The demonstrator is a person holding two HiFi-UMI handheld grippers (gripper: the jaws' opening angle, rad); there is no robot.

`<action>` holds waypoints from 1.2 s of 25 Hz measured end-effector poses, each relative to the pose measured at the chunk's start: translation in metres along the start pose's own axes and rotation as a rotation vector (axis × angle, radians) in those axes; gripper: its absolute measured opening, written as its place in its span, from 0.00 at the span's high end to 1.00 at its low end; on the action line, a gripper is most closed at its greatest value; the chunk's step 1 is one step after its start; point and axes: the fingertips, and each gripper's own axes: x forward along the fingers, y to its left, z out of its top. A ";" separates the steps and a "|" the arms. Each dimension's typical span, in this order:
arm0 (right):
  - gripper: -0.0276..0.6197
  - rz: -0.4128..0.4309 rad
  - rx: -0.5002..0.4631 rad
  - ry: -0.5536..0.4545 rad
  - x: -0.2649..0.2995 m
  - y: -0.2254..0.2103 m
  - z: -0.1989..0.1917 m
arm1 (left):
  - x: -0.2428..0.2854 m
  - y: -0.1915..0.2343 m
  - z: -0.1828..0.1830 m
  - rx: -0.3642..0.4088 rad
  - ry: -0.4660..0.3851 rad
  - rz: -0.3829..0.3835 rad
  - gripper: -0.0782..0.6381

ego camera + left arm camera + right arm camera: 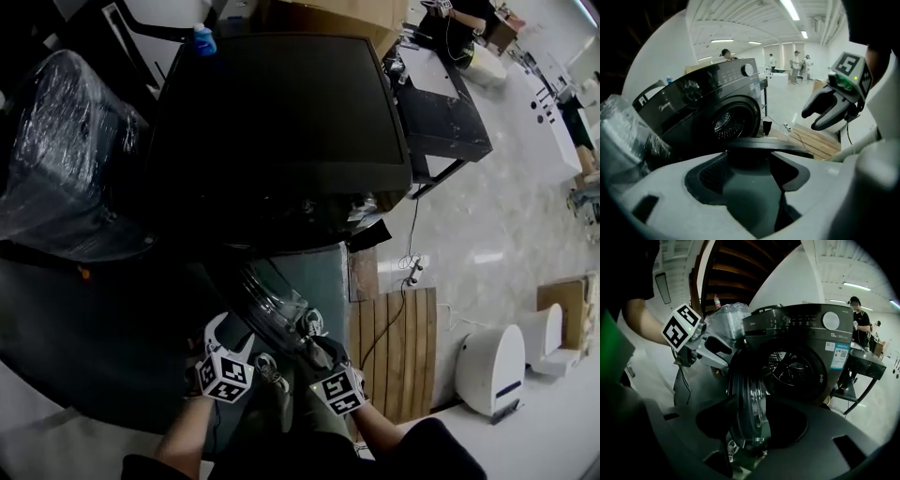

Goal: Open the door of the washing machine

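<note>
The black front-loading washing machine point(281, 131) stands in front of me, its round door point(272, 305) swung out toward me with the glass bowl showing. The drum opening point(792, 366) is uncovered. My left gripper point(217, 349), with white fingers, hangs just left of the door's near edge, and my right gripper point(323, 361), with dark fingers, just right of it. In the left gripper view the door's rim point(764, 143) lies across the far end of my open left gripper point(754, 154). In the right gripper view the door point(747, 399) stands edge-on inside my open right gripper point(750, 423), with gaps beside it.
A plastic-wrapped bulky object point(56, 159) sits left of the machine, and a blue bottle point(203, 39) stands behind it. To the right are a black table point(441, 103), a wooden pallet point(398, 352) with a cable across it, and a white device point(492, 366). People stand far off.
</note>
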 end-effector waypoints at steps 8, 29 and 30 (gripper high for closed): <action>0.66 0.021 0.001 -0.033 0.008 0.050 0.038 | -0.047 0.012 -0.065 -0.340 -0.038 0.056 0.50; 0.67 0.089 -0.212 -0.053 0.042 0.149 0.113 | -0.095 0.163 -0.212 -0.551 -0.021 0.263 0.50; 0.67 0.087 -0.218 -0.052 0.044 0.149 0.116 | -0.096 0.175 -0.216 -0.544 -0.019 0.276 0.50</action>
